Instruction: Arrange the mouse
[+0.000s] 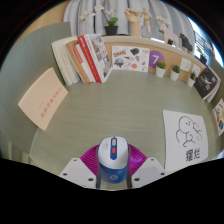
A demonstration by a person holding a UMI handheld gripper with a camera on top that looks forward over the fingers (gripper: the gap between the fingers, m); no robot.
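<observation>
The mouse (112, 158) sits between the two fingers of the tongs (112, 165), its nose pointing away from the camera. It is white and light blue, with a reddish scroll wheel on its upper face. The magenta pads (92, 158) on the inner faces of the fingers show at either side of the mouse and seem to lie right against its flanks, so the tongs look closed on it, though the exact contact line is hard to make out. Whether the mouse rests on the surface (100, 115) or is lifted clear of it cannot be told.

Taking the mouse as the landmark: to its right, near, lies a white sheet (188, 138) bearing a line drawing and a few characters. To its left and farther away lies a pinkish card (43, 100) with red print, flat on the pale surface. Well beyond the mouse, toward the back, a row of books (82, 58) stands leaning, red and white spines showing. To the right of those, still well behind the mouse, further books and cards (135, 57) are propped along the back edge. Above them a small potted plant (112, 22) stands against striped curtains.
</observation>
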